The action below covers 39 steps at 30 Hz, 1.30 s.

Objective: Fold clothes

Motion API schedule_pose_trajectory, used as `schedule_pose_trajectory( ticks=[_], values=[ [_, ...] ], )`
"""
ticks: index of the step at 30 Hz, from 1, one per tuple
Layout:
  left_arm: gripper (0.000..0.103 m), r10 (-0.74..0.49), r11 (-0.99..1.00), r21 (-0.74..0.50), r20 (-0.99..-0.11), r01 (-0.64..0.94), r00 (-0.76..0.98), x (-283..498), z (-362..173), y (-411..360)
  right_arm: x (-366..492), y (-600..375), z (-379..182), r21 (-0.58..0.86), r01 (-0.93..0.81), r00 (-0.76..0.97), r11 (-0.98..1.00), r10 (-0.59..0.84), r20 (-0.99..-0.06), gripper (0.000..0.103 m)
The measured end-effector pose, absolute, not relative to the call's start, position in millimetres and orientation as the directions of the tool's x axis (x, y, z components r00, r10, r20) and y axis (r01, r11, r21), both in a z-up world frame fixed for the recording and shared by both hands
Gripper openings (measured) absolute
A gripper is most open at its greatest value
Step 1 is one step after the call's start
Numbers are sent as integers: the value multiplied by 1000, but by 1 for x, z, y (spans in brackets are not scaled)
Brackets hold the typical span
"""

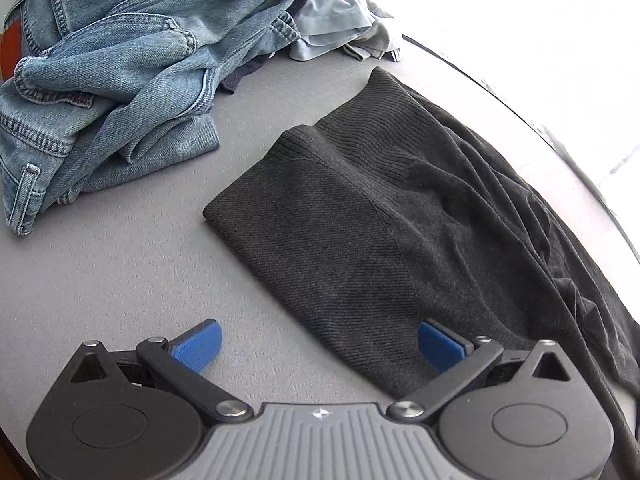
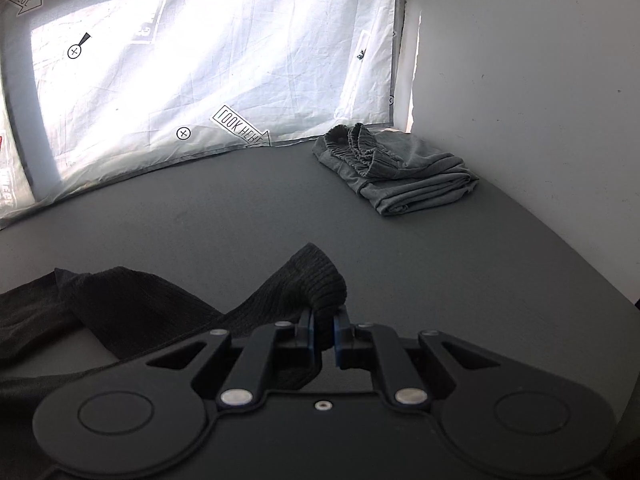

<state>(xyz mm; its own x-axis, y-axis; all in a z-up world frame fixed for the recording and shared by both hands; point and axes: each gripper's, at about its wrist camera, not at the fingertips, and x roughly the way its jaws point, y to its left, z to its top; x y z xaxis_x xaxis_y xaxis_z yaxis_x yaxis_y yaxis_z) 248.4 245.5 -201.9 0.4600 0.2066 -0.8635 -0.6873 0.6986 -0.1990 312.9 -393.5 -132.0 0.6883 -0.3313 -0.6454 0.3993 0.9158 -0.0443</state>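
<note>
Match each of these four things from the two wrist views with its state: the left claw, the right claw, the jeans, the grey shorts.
Things:
1. left claw
2. right claw
3. jeans
4. grey shorts

States:
A. folded neatly near the wall
B. open, straddling the dark sweater's edge
C. heaped, unfolded
D. shut on a ribbed part of the sweater

Pairs: 1-B, 2-D, 3-C, 4-A

Black tongs with blue pads, silver screws, ribbed grey body.
</note>
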Motion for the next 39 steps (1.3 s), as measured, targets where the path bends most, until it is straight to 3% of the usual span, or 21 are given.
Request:
schedule_pose_trajectory(
  ticks=[7,10,12,22,27,33,35,37,39],
  values=[
    [98,332,653,-106,-849,-750,410,280,-205,258,304,-392,-129,8,474,679,880,-360,-639,10],
    [64,429,633,-27,-819,-773,381,286,-199,249,304,-389,-130,4,481,676,877,-368,-638,10],
    [8,476,653,28,-792,-757,382,289,-192,245,304,-388,-128,3,478,678,878,-367,-637,10],
    [4,554,654,61,-717,-754,423,265,-135,251,293,-402,-97,73,467,719,881,-331,-610,10],
    [4,569,712,157,-701,-685,430,260,-131,244,276,-419,-99,129,516,671,847,-306,-676,10],
    [6,539,643,106,-766,-758,350,251,-156,258,266,-429,-145,55,566,515,823,-301,-802,10],
    [13,513,653,130,-801,-746,309,256,-168,259,270,-429,-167,5,563,441,826,-296,-847,13],
    [30,505,669,165,-816,-725,281,260,-175,256,276,-421,-186,-118,520,373,846,-349,-860,27],
    [73,553,673,216,-782,-707,287,262,-170,247,280,-403,-187,-298,429,375,853,-468,-800,38]
  ],
)
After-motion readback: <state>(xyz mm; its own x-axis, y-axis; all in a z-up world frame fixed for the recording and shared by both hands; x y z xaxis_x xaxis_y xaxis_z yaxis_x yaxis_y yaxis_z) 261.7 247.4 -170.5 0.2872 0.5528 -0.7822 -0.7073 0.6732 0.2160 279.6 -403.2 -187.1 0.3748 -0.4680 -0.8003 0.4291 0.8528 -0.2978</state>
